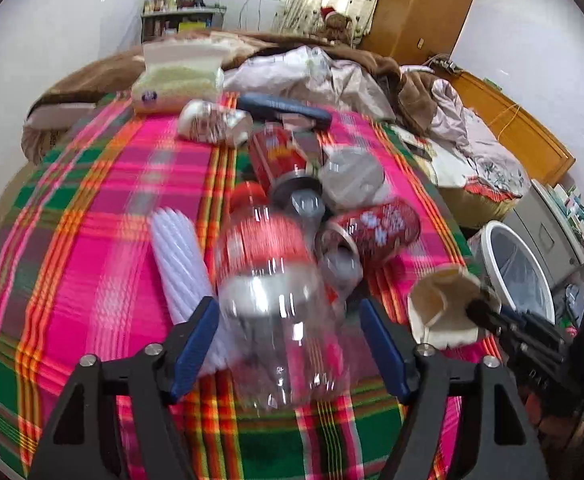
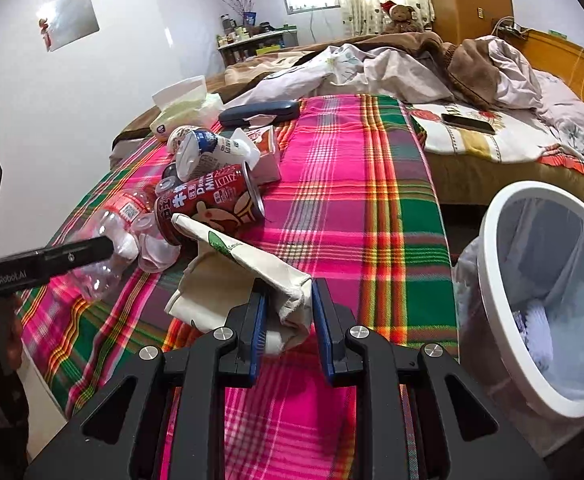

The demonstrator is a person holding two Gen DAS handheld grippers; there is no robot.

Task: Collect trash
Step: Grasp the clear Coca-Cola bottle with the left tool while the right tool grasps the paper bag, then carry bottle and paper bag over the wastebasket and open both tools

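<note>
The trash lies heaped on the pink, green and orange plaid cloth [image 2: 352, 184] that covers the bench, beside the bed.

Right gripper [image 2: 288, 316]: jaws closed down onto the crumpled cream paper carton with green print [image 2: 248, 268], pinching its near folded end. The rest of the carton rests on the cloth and leans toward the red printed drink can [image 2: 212, 200]. The grip at the end probably serves to lift the carton clear of the heap. The white-rimmed round bin with clear plastic liner [image 2: 496, 280] stands just beside the bench edge on this gripper's side, evidently so that pieces can be carried across to it; something pale already lies inside.

Left gripper [image 1: 288, 328]: jaws wide apart, straddling the base of the clear plastic bottle with red label [image 1: 276, 288] without visible contact. The bottle lies on its side against the white ribbed plastic piece [image 1: 180, 256] and a second red can [image 1: 376, 228]. The view is motion-blurred. Judged: bottle not yet gripped.
</note>
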